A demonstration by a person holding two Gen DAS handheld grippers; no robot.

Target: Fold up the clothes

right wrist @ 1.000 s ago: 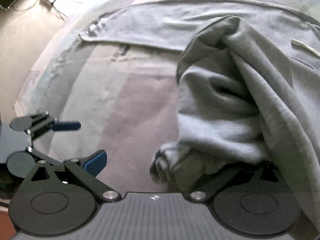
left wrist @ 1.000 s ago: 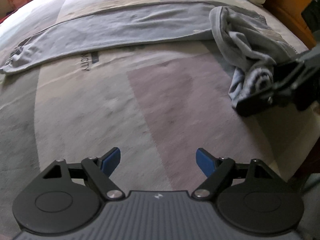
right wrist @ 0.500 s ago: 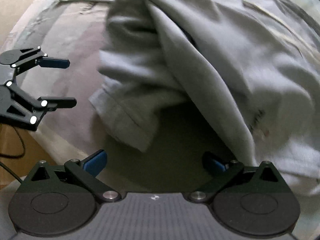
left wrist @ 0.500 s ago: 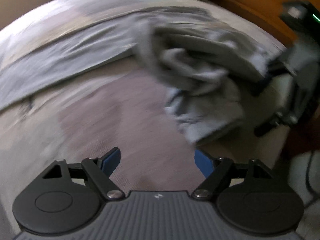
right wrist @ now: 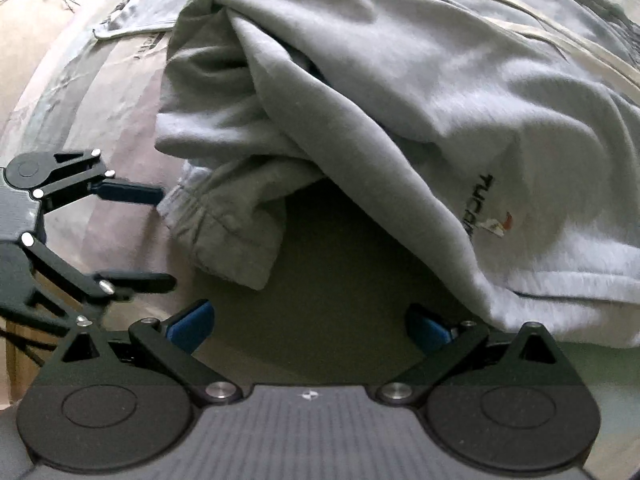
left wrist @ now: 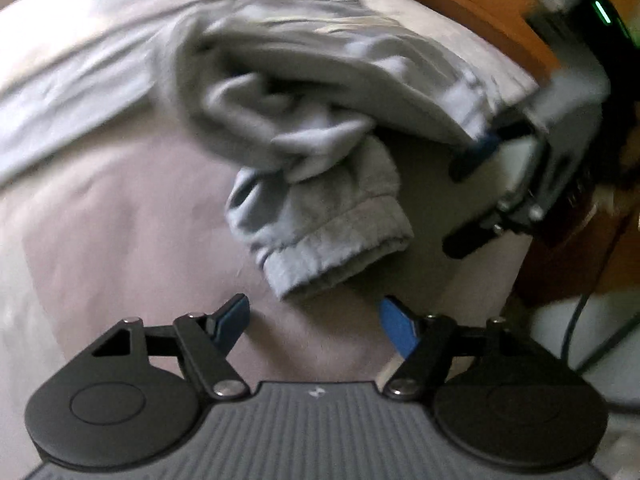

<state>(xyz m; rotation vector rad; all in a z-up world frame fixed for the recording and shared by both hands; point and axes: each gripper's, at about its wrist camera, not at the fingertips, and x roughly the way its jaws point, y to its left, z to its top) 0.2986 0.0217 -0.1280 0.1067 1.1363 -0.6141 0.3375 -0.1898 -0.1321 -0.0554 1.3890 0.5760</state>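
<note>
Grey sweatpants (left wrist: 320, 80) lie bunched on the bed, one ribbed cuff (left wrist: 340, 248) hanging toward me. In the left wrist view my left gripper (left wrist: 314, 318) is open just in front of that cuff, not touching it. My right gripper (left wrist: 454, 210) is open to the right of the cuff with nothing in it. In the right wrist view the right gripper (right wrist: 308, 320) stands open over bare bedcover, the sweatpants (right wrist: 400, 100) with a dark logo draped just beyond it. The cuff (right wrist: 224, 236) lies between it and the open left gripper (right wrist: 166, 238).
The bedcover (left wrist: 120, 220) has pale pink and grey blocks. An orange wooden board (left wrist: 460, 12) borders the bed at the far right. A cable (left wrist: 576, 336) hangs past the bed's edge. The other trouser leg (right wrist: 132, 24) stretches flat across the far side.
My right gripper, shut on the cuff a second ago, has opened and let it drop. My left gripper has swung right and closer to the bunched leg.
</note>
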